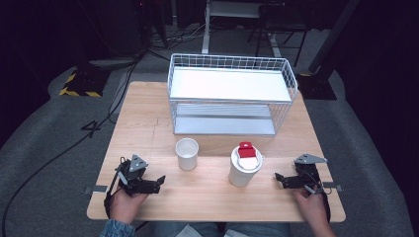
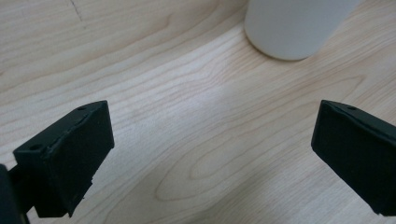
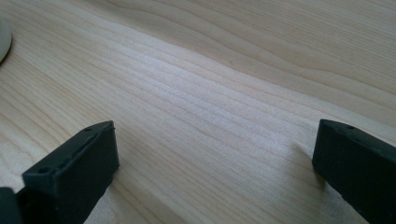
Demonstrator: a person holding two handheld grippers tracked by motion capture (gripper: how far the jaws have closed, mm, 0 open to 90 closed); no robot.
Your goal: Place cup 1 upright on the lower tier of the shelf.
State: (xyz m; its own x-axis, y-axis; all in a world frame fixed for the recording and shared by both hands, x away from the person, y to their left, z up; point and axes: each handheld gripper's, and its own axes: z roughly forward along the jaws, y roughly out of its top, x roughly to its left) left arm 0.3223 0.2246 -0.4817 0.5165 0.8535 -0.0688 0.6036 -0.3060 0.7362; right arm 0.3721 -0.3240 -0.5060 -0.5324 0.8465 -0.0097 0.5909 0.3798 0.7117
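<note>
Near the table's middle stands a small open white paper cup (image 1: 187,153). To its right is a taller white cup (image 1: 244,169) with a white lid and a red tab (image 1: 245,148) on top. My left gripper (image 1: 159,181) rests low on the wood at the front left, pointing right toward the cups, jaws wide open and empty. In the left gripper view (image 2: 212,135) the base of a white cup (image 2: 294,28) sits ahead, beyond the jaws. My right gripper (image 1: 279,178) lies at the front right, pointing left, open (image 3: 212,149) over bare wood; a cup's edge (image 3: 3,42) shows at far left.
A white wire basket shelf (image 1: 232,66) with two levels stands at the back of the wooden table (image 1: 148,123). Beyond the table are grey carpet, cables and dark stands. Bare wood lies between the grippers and the cups.
</note>
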